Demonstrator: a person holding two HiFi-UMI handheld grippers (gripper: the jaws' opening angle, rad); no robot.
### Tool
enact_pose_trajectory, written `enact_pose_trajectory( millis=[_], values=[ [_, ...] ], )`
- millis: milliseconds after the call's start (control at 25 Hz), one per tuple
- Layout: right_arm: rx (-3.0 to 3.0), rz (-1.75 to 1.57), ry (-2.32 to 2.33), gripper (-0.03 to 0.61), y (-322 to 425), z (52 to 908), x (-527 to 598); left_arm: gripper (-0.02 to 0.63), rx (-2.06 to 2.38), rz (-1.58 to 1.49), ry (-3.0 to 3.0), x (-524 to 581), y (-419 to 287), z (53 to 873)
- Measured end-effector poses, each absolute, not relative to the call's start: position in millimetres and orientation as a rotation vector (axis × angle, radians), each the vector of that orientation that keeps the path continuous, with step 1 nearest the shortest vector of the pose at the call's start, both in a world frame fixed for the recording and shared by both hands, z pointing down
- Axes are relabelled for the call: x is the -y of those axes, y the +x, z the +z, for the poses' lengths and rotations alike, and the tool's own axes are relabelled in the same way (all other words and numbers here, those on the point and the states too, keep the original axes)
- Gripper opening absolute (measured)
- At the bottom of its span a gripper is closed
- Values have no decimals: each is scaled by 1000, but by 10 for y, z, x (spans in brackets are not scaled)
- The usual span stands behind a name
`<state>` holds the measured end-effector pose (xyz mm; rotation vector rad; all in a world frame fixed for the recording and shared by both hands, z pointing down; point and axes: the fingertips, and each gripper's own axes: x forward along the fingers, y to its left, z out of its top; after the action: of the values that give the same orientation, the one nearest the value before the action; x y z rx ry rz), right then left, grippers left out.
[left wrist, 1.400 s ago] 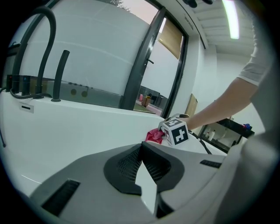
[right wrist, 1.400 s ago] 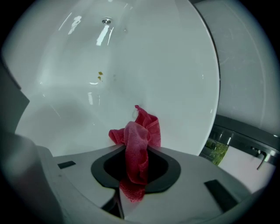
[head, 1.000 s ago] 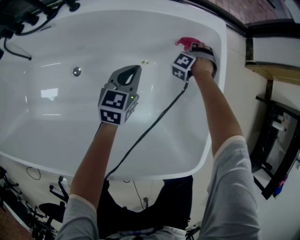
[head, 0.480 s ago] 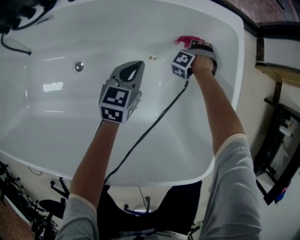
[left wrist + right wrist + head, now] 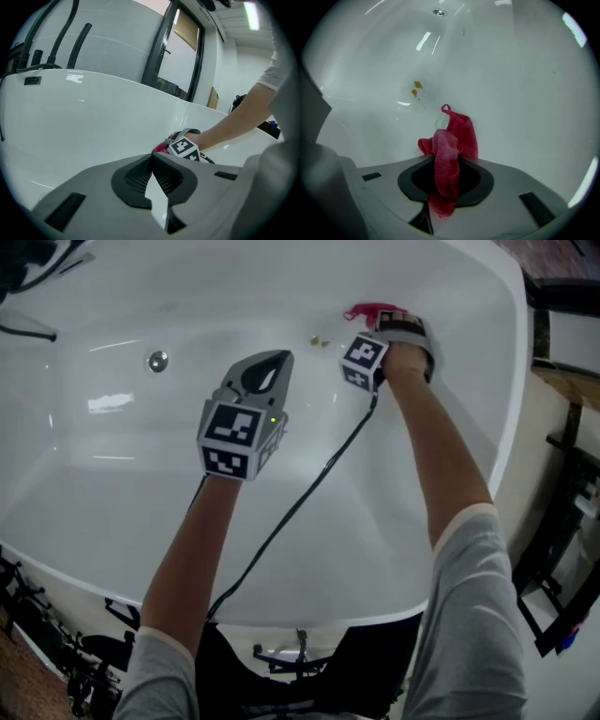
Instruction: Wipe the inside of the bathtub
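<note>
The white bathtub (image 5: 112, 484) fills the head view. My right gripper (image 5: 382, 326) is shut on a red cloth (image 5: 367, 312) that presses against the tub's far inner wall at the upper right. In the right gripper view the red cloth (image 5: 449, 150) hangs bunched between the jaws against the white wall. Small yellowish specks (image 5: 321, 339) lie on the tub surface just left of the cloth, and the specks (image 5: 416, 88) show again beyond it. My left gripper (image 5: 261, 382) hovers over the tub's middle, jaws together and holding nothing. The left gripper view shows the right gripper's marker cube (image 5: 183, 148) ahead.
A round metal drain fitting (image 5: 157, 360) sits in the tub at the left. A black cable (image 5: 291, 512) runs from the right gripper back over the near rim. Dark shelving (image 5: 567, 521) stands right of the tub. Black hoses (image 5: 70, 37) hang over the far rim.
The right gripper with the cloth has stayed near the far right wall, shifting slightly. The whole view has drifted, so the tub sits further right in frame. The left gripper keeps hovering.
</note>
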<state>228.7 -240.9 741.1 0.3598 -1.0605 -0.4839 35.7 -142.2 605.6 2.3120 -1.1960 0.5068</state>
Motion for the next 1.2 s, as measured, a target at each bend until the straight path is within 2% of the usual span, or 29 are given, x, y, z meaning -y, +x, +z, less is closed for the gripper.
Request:
enact_pose_trajectory(
  millis=[880,1200],
  values=[
    [1067,-421,260,87,1878,8331,2300,6,1193,526,2321,1535,207,6579],
    [1134,-277,317,87,1739,8526,2216,6,1182,542,2307,1517,185,6775]
  ],
)
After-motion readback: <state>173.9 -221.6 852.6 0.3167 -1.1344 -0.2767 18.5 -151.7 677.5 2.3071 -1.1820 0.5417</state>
